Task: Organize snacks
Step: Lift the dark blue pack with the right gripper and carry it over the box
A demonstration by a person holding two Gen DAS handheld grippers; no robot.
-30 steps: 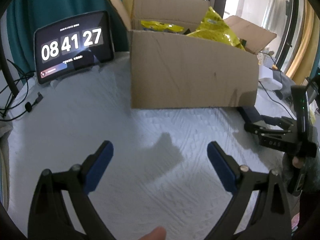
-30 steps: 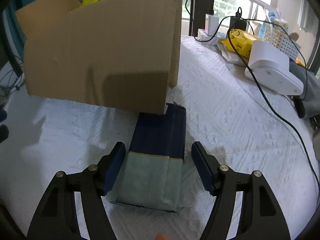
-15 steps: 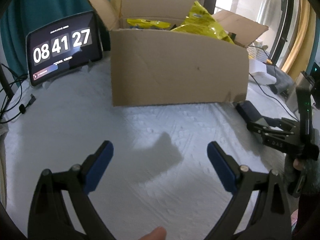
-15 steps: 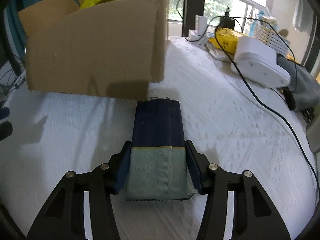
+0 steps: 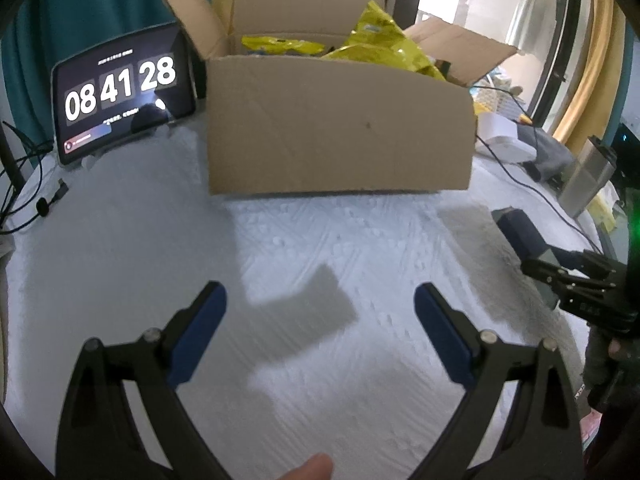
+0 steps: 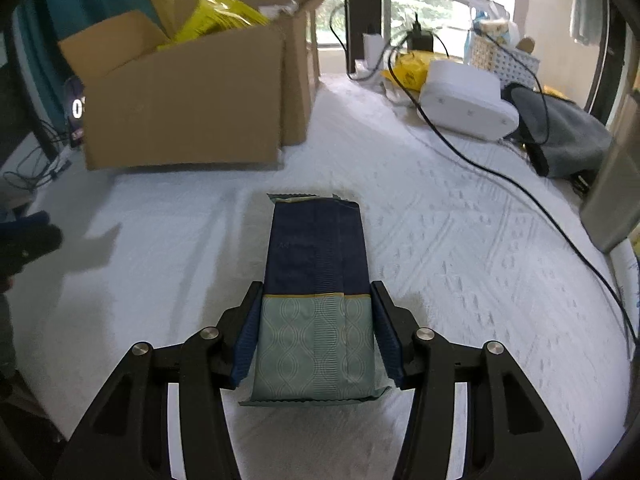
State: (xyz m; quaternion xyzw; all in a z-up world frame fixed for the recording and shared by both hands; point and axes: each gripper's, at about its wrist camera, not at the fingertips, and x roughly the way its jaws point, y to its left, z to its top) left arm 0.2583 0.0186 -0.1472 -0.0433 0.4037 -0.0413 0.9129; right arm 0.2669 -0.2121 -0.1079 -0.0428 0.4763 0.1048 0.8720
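Right wrist view: the right gripper (image 6: 316,340) has its blue pads clamped on both sides of a navy-and-teal snack packet (image 6: 316,300), held over the white quilted cloth (image 6: 460,240) near the cardboard box (image 6: 188,108); left wrist view: the left gripper (image 5: 320,334) gapes wide, holding nothing.

So the cardboard box (image 5: 340,128) sits toward the back of the table (image 5: 120,260), with snack bags (image 5: 384,46) poking out of its top. A tablet clock (image 5: 120,92) stands just left of the box. The snack pack (image 6: 316,300) lies in front of the box's right corner, apart from it. Cables (image 6: 480,168) and a white device (image 6: 464,100) are off to the right.
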